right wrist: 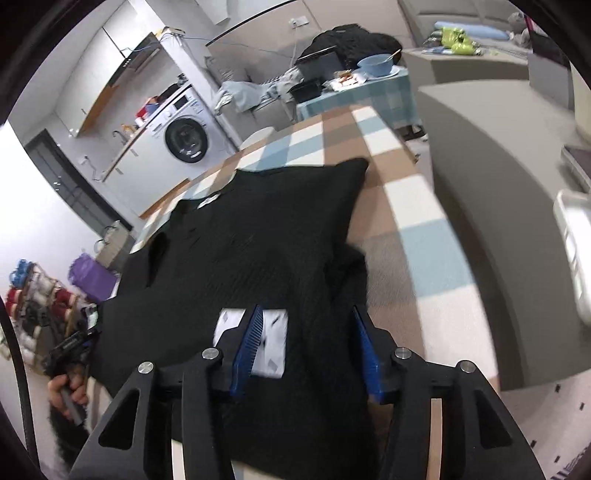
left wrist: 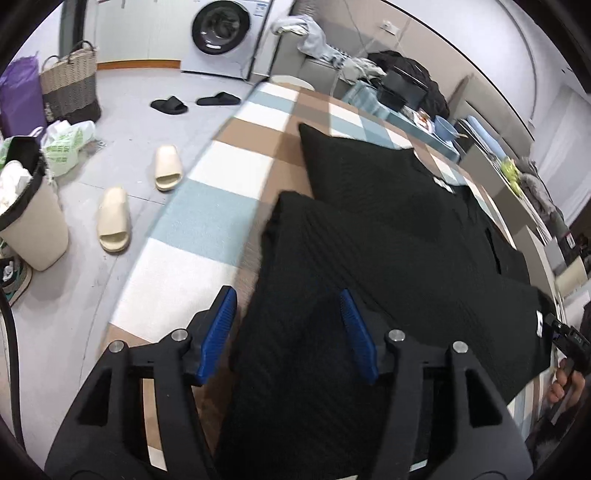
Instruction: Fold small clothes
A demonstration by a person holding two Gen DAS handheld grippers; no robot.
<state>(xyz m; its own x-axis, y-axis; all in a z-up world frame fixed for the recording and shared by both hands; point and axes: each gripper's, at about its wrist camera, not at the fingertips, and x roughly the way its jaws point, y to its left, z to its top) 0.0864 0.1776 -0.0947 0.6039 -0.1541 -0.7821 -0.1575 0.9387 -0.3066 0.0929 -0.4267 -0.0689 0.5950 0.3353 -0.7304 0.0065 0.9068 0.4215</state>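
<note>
A white front-loading washing machine [left wrist: 221,35] stands against the far wall; cream rubber slides [left wrist: 113,218] and what look like black slippers [left wrist: 169,105] lie on the grey floor [left wrist: 122,85].

Quick count: one black garment [left wrist: 388,229] on the checkered surface [left wrist: 207,206], and one washing machine [left wrist: 225,33] at the back. Floor's got four slippers, two black [left wrist: 170,105] and two cream [left wrist: 114,219], plus one woven basket [left wrist: 70,85] and one bin [left wrist: 33,225].

both grippers sit low and level, side by side. left gripper [left wrist: 290,332] and right gripper [right wrist: 308,347]: blue fingers spread wide apart.
</note>
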